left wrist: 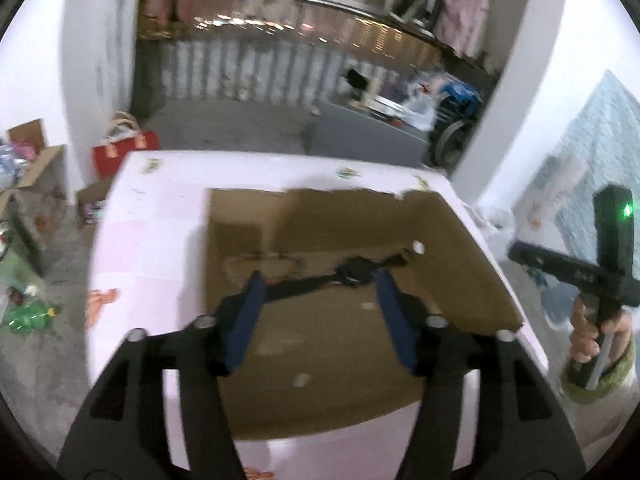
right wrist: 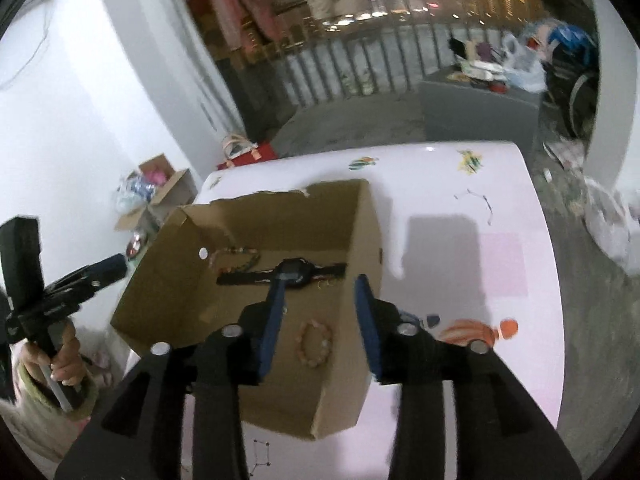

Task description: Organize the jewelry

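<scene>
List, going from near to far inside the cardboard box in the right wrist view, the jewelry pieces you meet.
Pink beaded bracelet → black digital wristwatch with its strap laid flat → multicoloured beaded necklace near the back of the open brown cardboard box.

Left gripper (left wrist: pixel 320 280): matte black frame, two blue finger pads (left wrist: pixel 250 312), round silver screws at the knuckles. Right gripper (right wrist: pixel 320 284): same build; seen from the left camera, a black cross-shaped housing with a green light. Right hand (left wrist: pixel 588 332): olive-green knitted cuff. Left hand (right wrist: pixel 64 360): matching cuff.
</scene>
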`<state>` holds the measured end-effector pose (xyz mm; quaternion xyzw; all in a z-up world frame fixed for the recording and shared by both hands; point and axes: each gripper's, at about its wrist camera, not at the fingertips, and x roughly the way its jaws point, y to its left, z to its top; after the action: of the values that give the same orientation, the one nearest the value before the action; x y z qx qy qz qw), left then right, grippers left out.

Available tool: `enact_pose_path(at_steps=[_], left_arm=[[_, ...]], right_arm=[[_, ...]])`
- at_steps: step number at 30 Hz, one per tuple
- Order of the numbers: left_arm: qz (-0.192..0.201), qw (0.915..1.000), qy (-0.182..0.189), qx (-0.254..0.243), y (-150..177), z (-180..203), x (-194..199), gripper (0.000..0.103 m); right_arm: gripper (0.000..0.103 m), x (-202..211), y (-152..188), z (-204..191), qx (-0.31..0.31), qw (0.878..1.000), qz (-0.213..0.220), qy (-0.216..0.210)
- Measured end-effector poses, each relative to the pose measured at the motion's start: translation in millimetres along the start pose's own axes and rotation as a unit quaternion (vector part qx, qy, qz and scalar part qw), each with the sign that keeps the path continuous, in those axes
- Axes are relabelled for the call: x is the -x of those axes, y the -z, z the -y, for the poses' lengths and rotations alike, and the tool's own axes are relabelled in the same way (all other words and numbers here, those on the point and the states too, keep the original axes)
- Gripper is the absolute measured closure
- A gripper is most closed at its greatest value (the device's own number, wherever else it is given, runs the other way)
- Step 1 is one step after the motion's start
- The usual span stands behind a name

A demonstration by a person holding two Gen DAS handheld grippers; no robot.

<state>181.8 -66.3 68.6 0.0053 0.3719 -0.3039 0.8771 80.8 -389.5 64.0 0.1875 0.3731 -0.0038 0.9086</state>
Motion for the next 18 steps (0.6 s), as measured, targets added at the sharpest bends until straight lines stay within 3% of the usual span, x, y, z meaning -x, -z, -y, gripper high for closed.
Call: enact_pose_path(at_steps=[4, 9, 14, 18], left_arm=[[-0.011, 0.9978, -0.048, 0.045, 14, -28, 2, 0.027], [-0.055, 0.9928, -0.065, 0.085, 35, -48, -18, 0.024], [-0.092, 0.9889, -0.037, 0.111, 49, -53, -41, 0.024], [-0.115, 0.9867, -0.009, 0.114, 58, -48, -52, 0.024]], right_arm=[[0.058, -12, 14, 13, -0.055, 0.998, -0.029, -0.020], [0.057, -33, 30, 17, -0.091, 0.993, -0.075, -0.031], [0.055, -53, 43, 18, -0.104, 0.986, -0.127, -0.019], [0.053, -58, 44, 6, -0.075, 0.987, -0.142, 0.003]])
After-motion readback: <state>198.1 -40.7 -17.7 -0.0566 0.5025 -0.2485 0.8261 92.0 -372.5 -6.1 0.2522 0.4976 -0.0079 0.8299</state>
